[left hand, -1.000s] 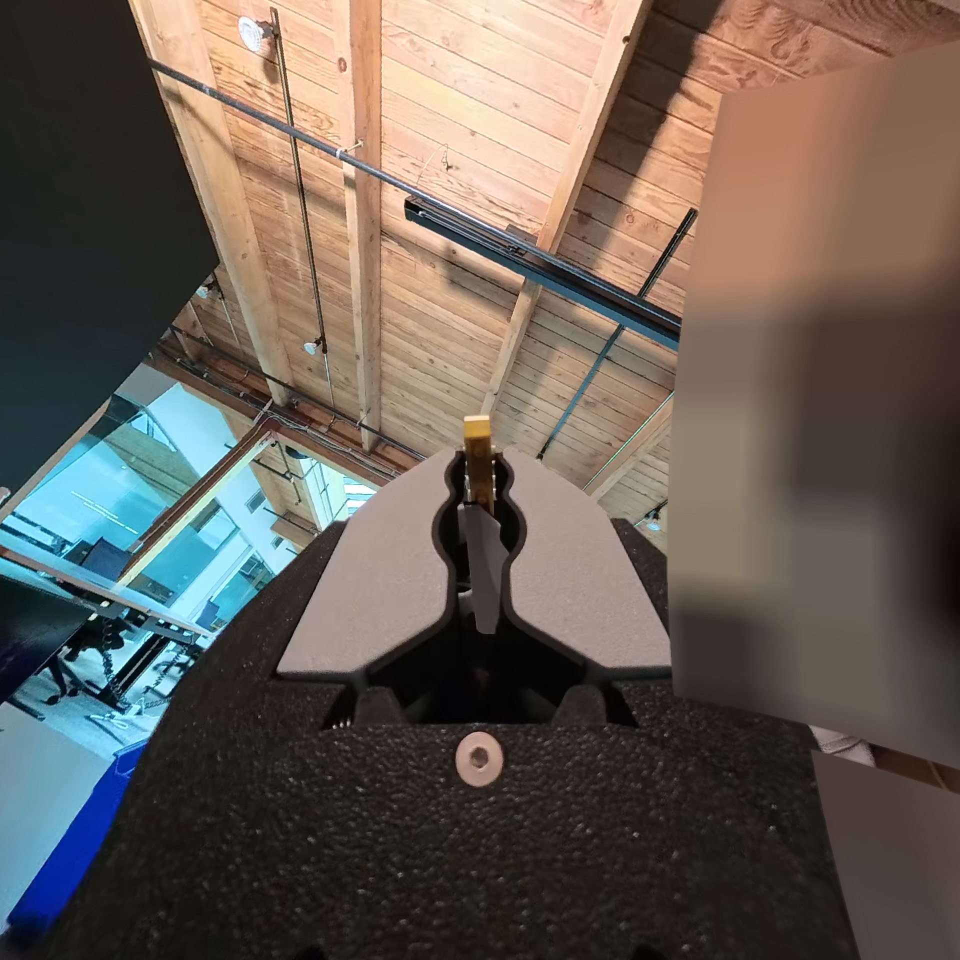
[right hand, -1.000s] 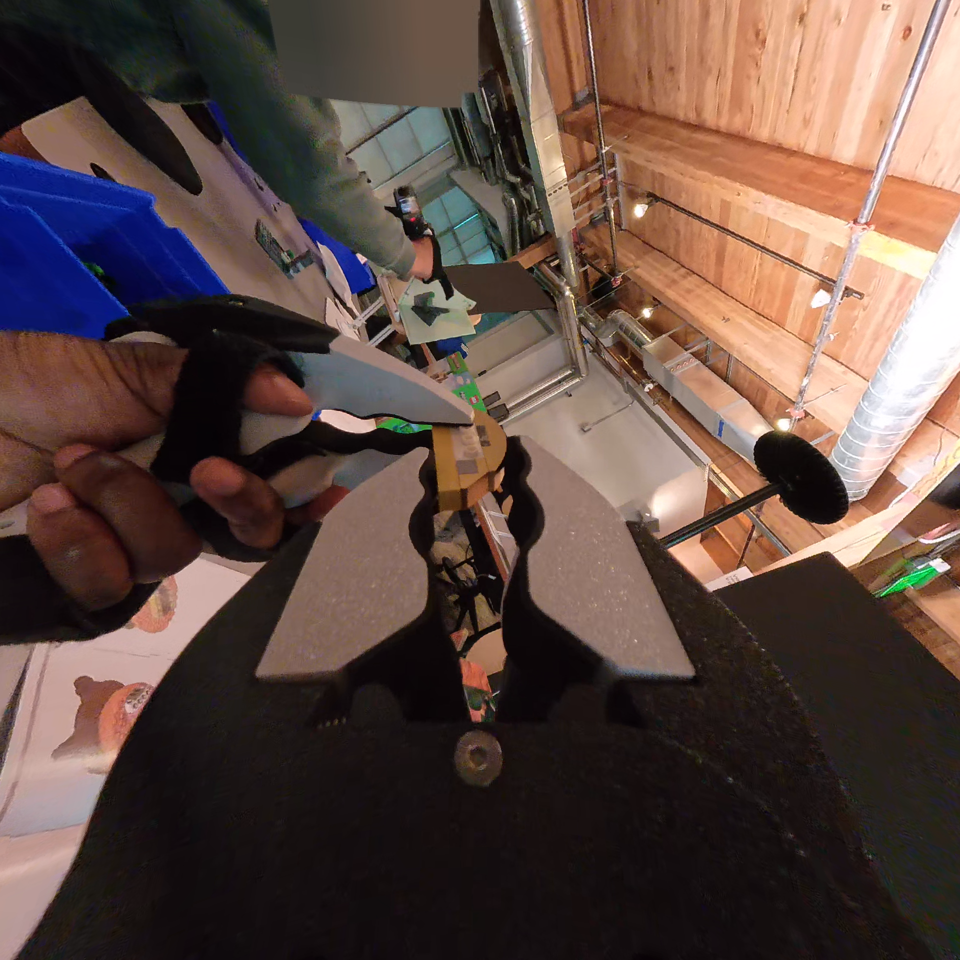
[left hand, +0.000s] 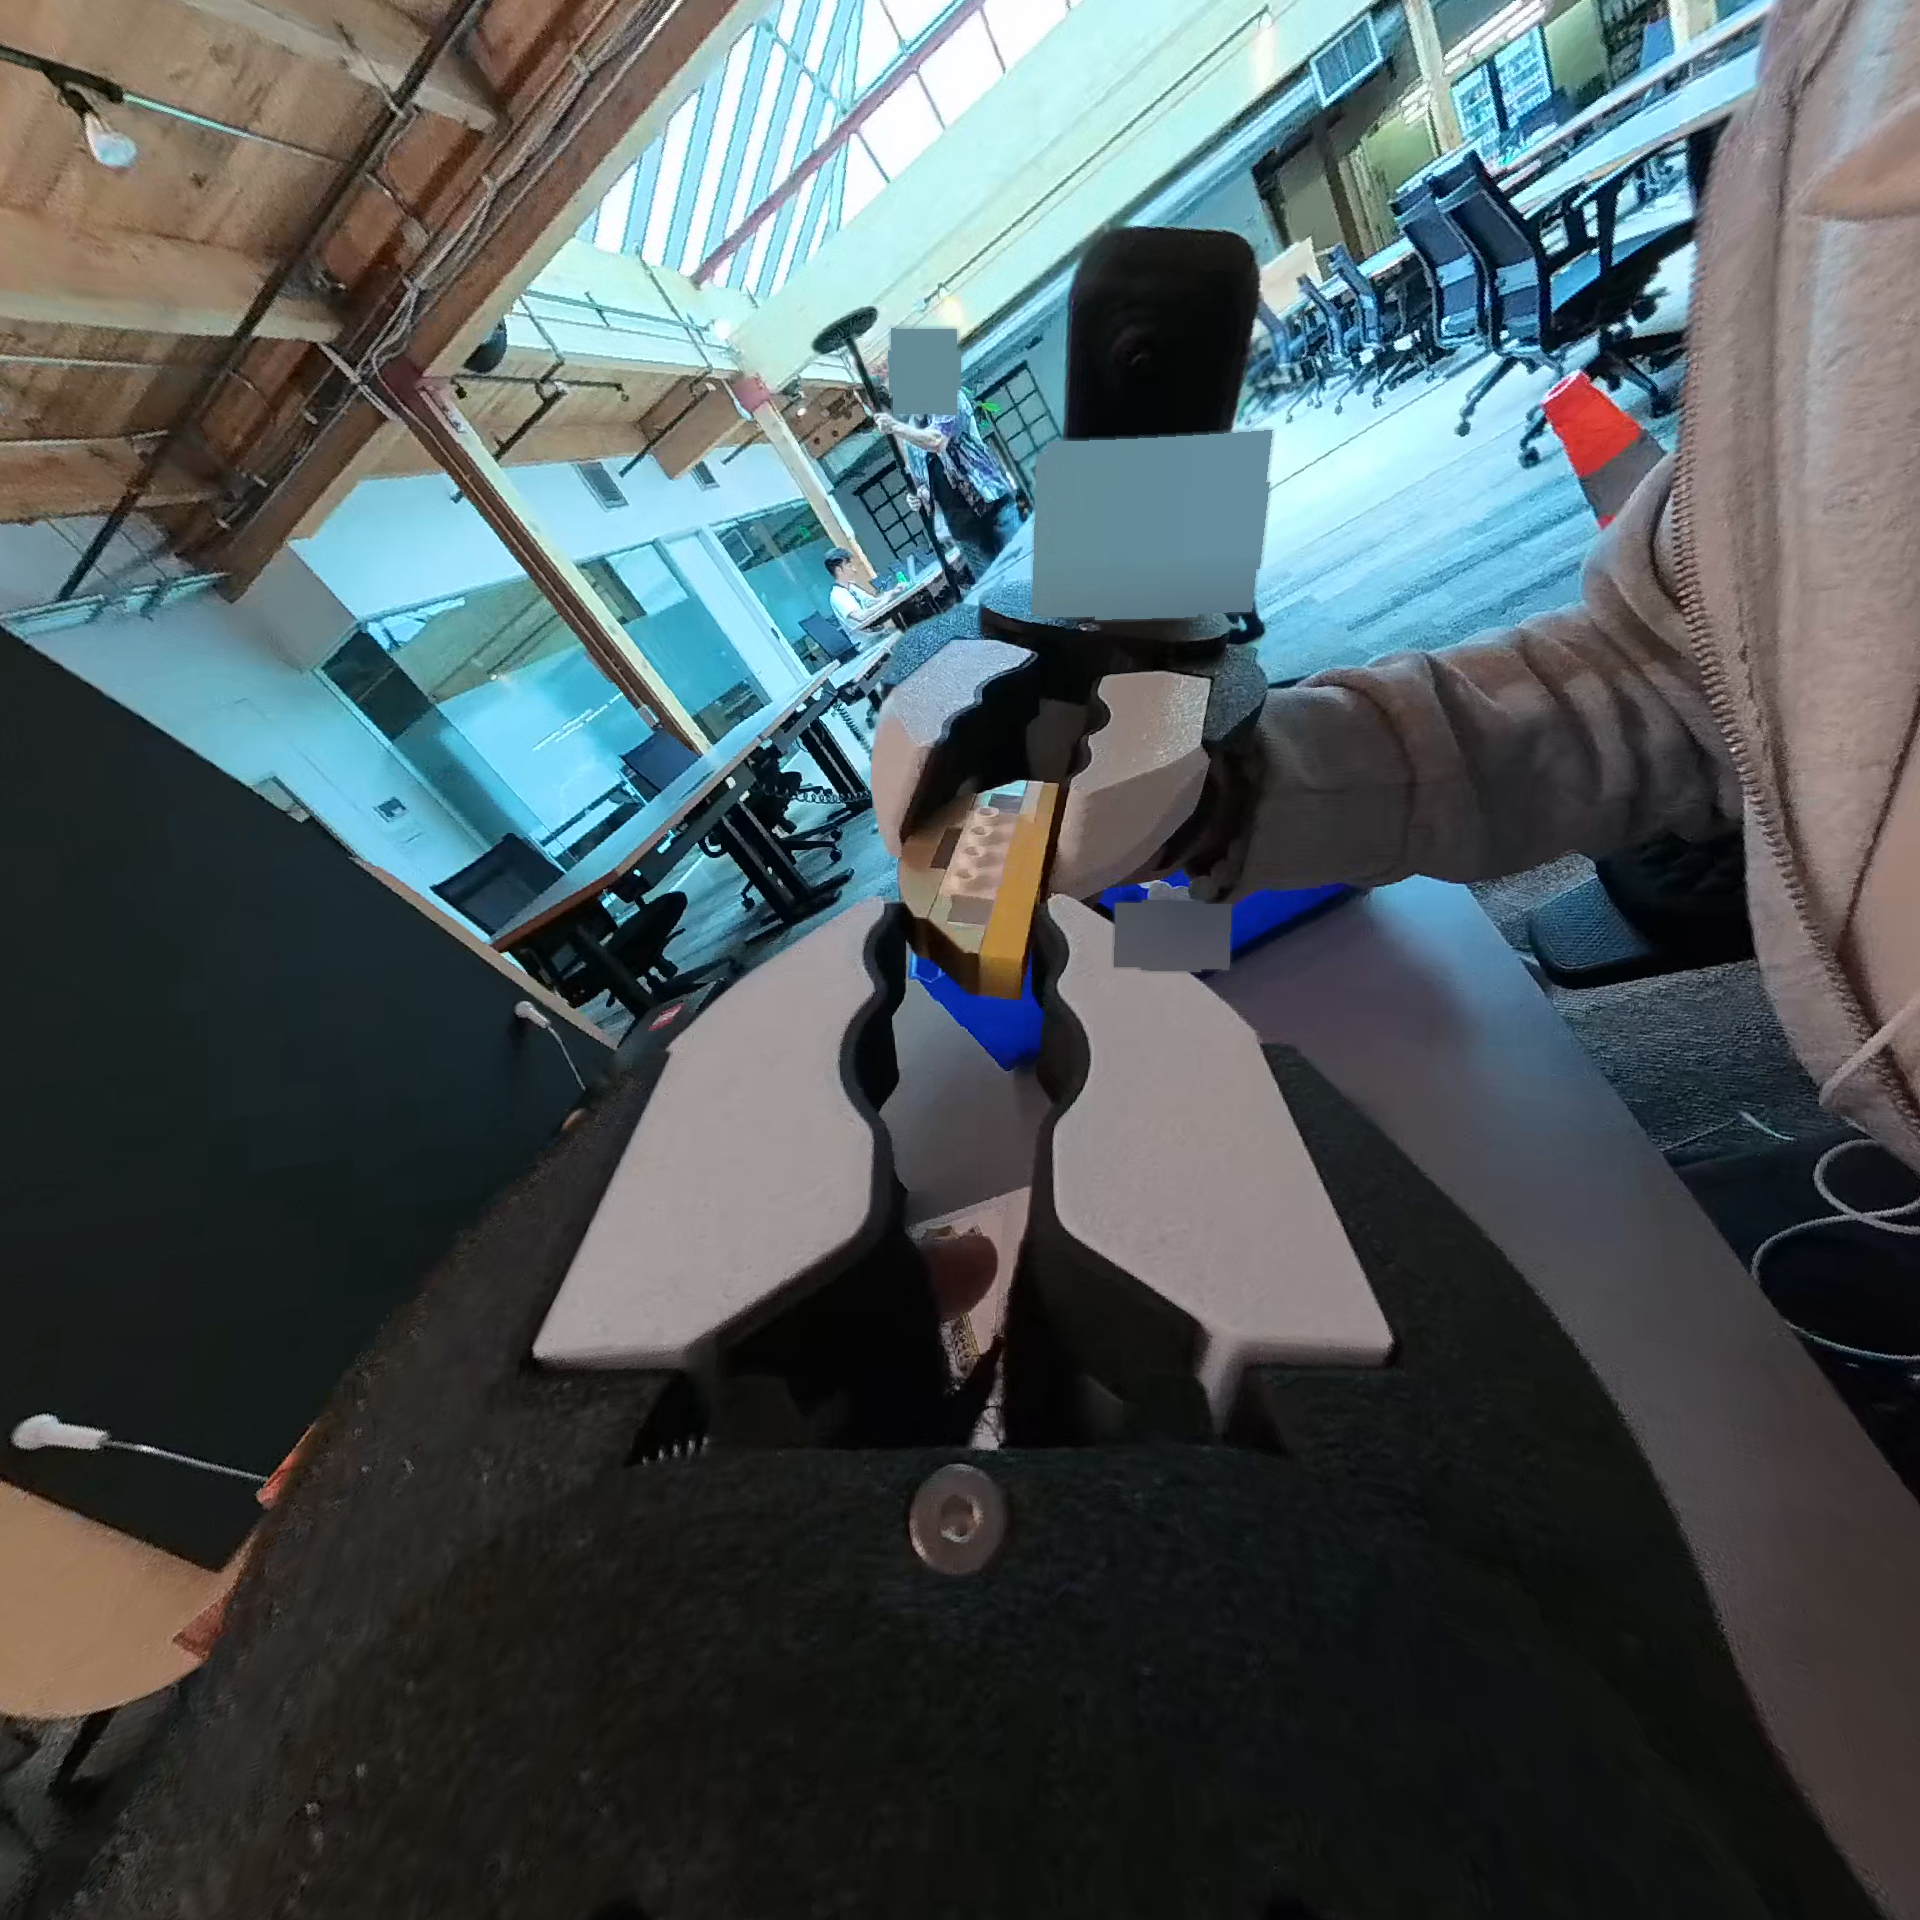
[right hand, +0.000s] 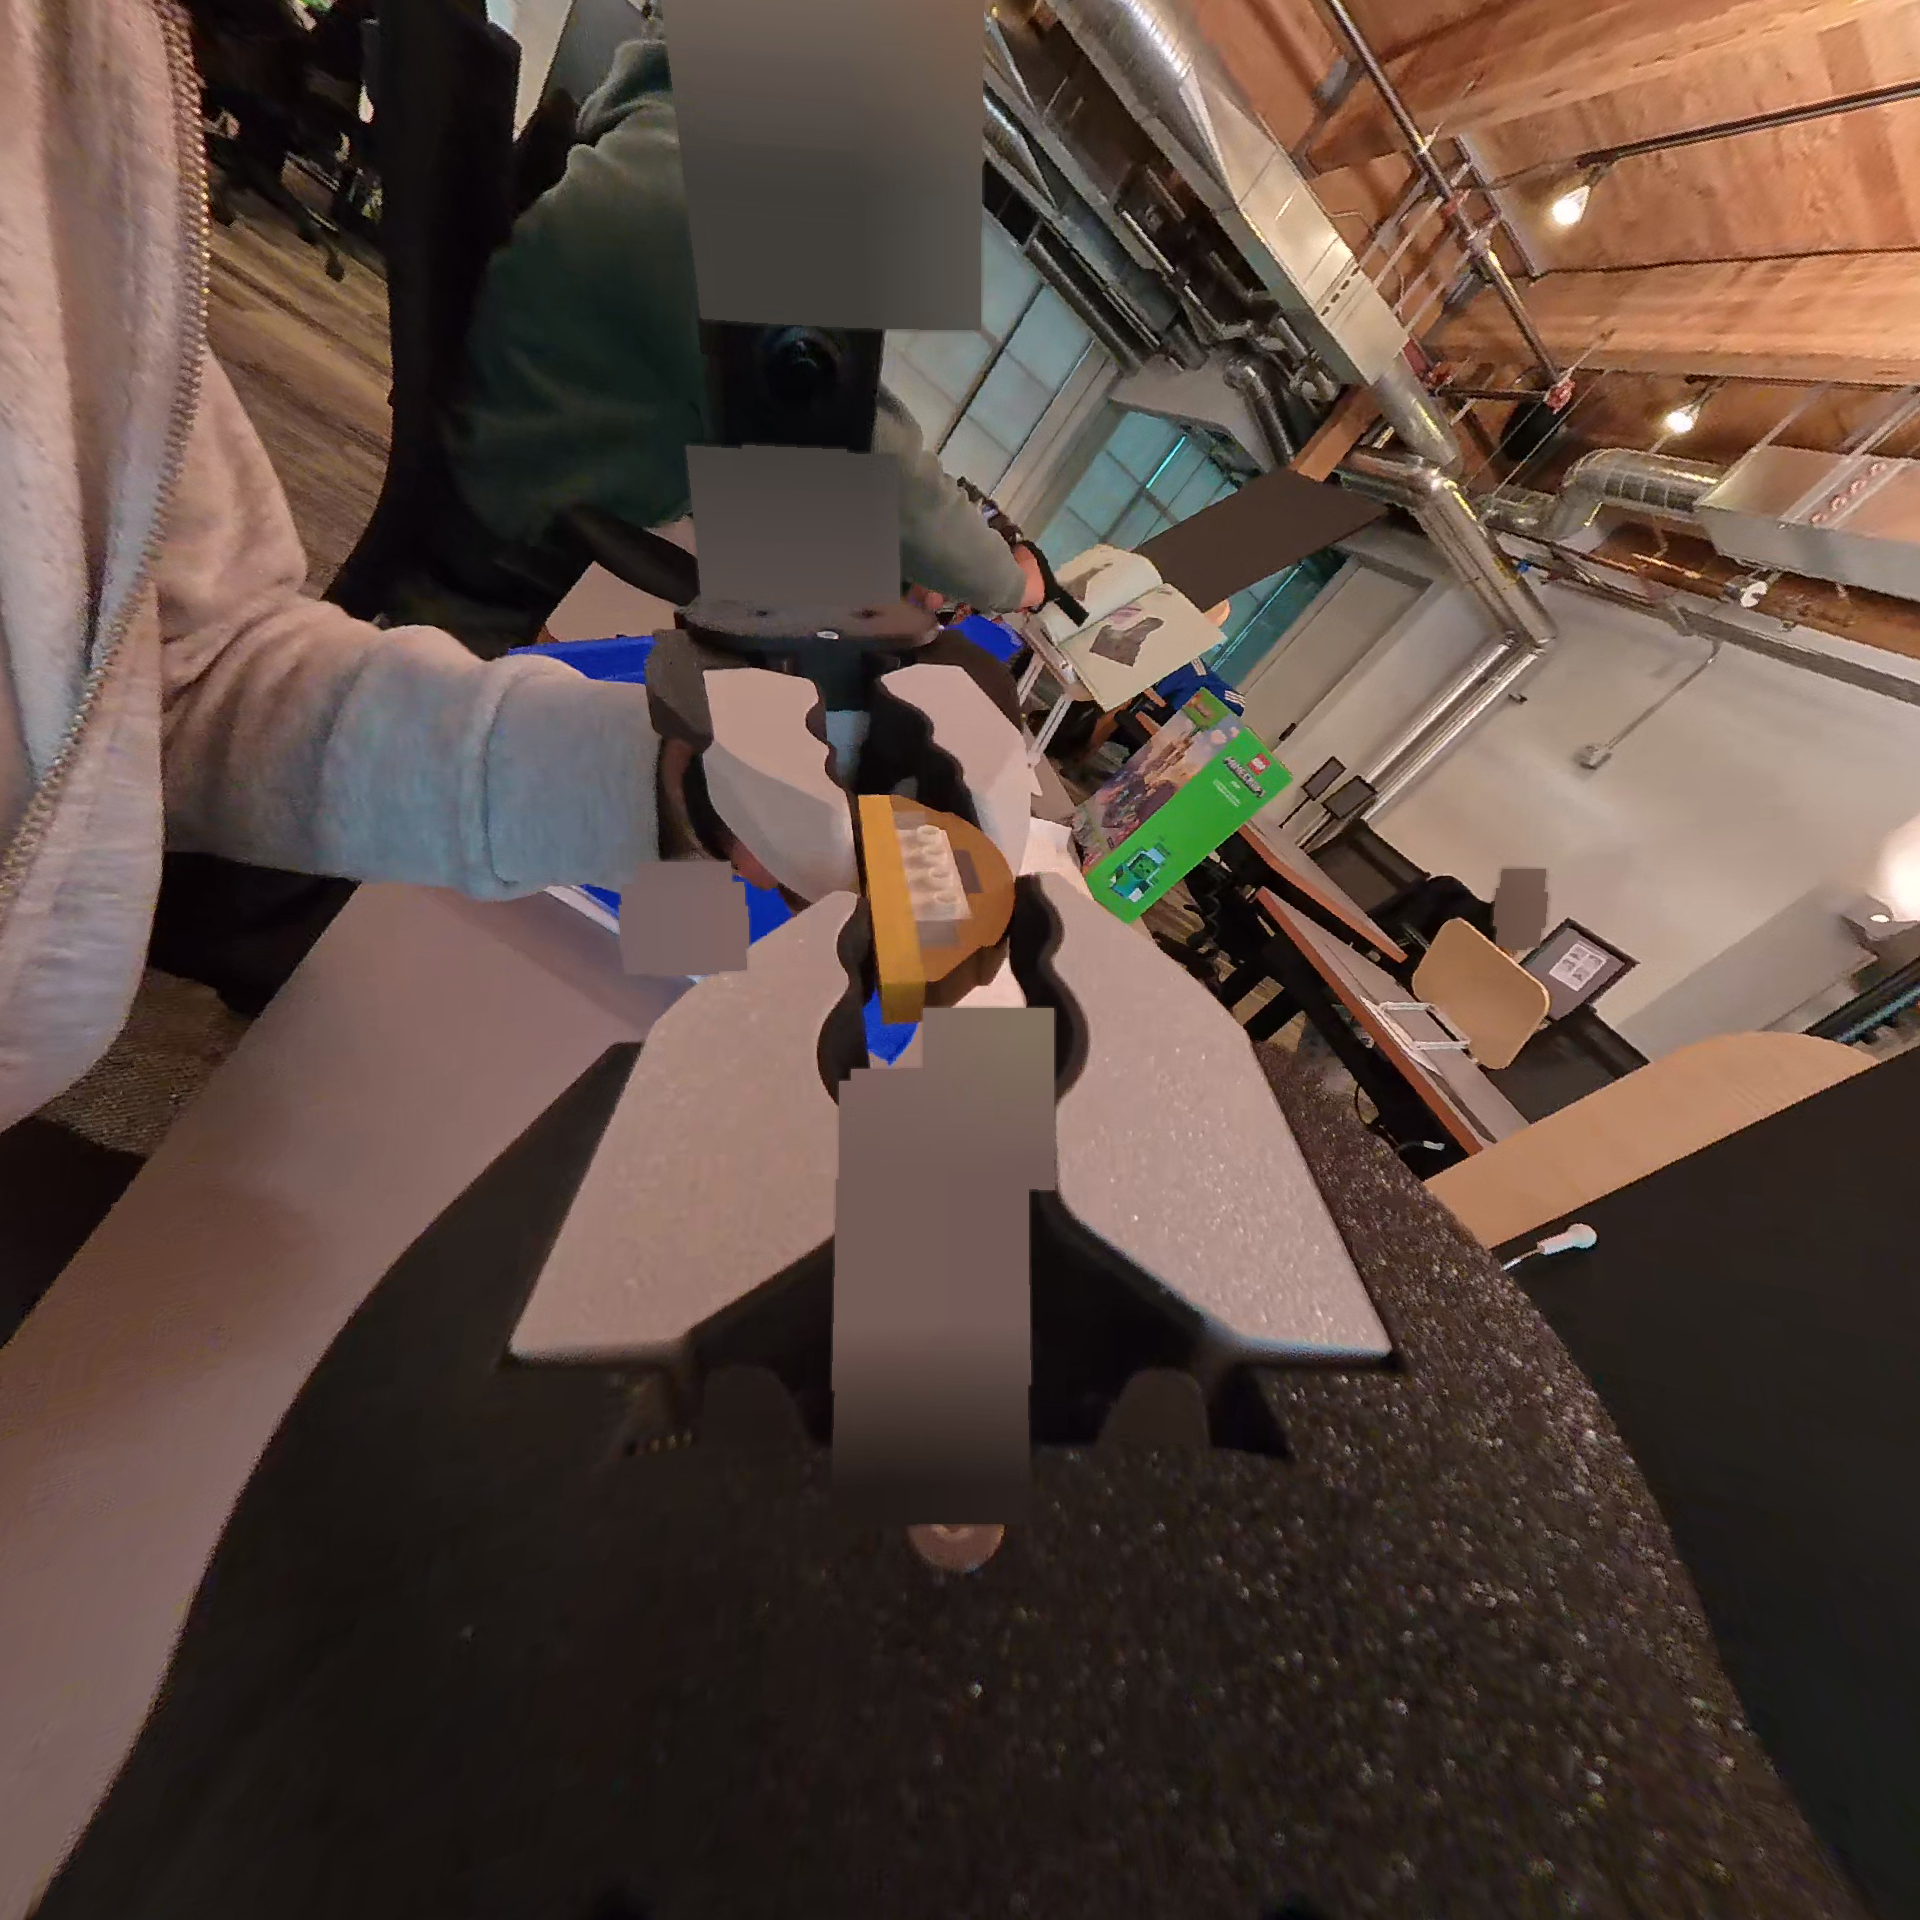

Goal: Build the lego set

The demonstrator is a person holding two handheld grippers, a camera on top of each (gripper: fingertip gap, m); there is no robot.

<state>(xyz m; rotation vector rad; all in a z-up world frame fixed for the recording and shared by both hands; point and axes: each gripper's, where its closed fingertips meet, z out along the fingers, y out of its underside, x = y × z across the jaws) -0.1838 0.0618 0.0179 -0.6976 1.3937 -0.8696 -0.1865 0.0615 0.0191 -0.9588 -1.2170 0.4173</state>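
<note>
Both grippers now face each other over table [left hand: 1403, 997]! Lego piece [left hand: 982, 883] passed over: right gripper [left hand: 997, 821] clamps it, left gripper [left hand: 971, 935] fingers parted, piece between tips.

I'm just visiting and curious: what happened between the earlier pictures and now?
The left tool swung down from the ceiling to face the right tool over the table, and its fingers stand wider apart. The yellow-brown lego model now sits between both tools' tips; which one grips it is unclear. Unchanged: the model stays off the table.
</note>
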